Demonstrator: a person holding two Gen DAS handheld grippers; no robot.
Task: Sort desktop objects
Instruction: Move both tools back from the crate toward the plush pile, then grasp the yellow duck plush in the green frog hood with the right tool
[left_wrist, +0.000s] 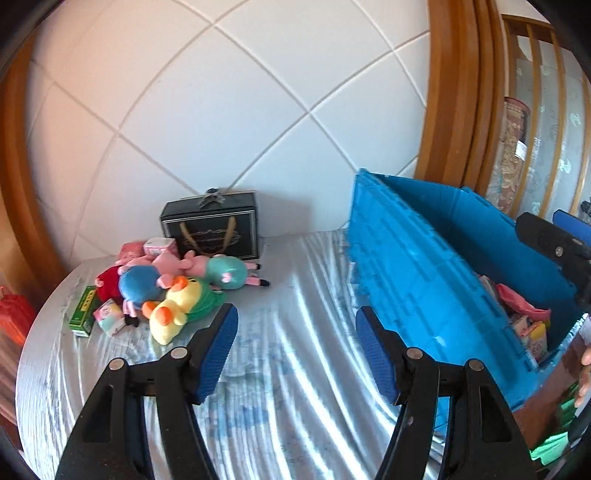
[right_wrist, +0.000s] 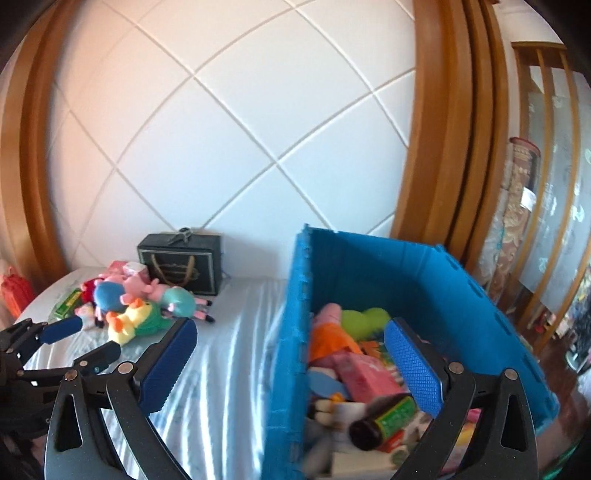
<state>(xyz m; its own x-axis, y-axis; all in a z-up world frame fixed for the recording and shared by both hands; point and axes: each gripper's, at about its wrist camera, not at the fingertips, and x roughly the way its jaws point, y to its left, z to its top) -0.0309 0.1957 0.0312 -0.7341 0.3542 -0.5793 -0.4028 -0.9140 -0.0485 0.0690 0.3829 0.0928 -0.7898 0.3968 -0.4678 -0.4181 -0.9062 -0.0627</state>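
Toys (right_wrist: 354, 354) deep inside blue crate (right_wrist: 424, 280), right wrist view only; both grippers gaping, empty.

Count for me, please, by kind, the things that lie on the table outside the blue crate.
Plush pigs: 3
Plush duck: 1
Small boxes: 4
Black gift box: 1
Total: 9, as far as the heap shows; something may be hidden under the toys.

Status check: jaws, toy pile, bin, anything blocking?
Left gripper and right gripper open, empty. Toy pile on table; blue bin part-filled. Nothing blocking.
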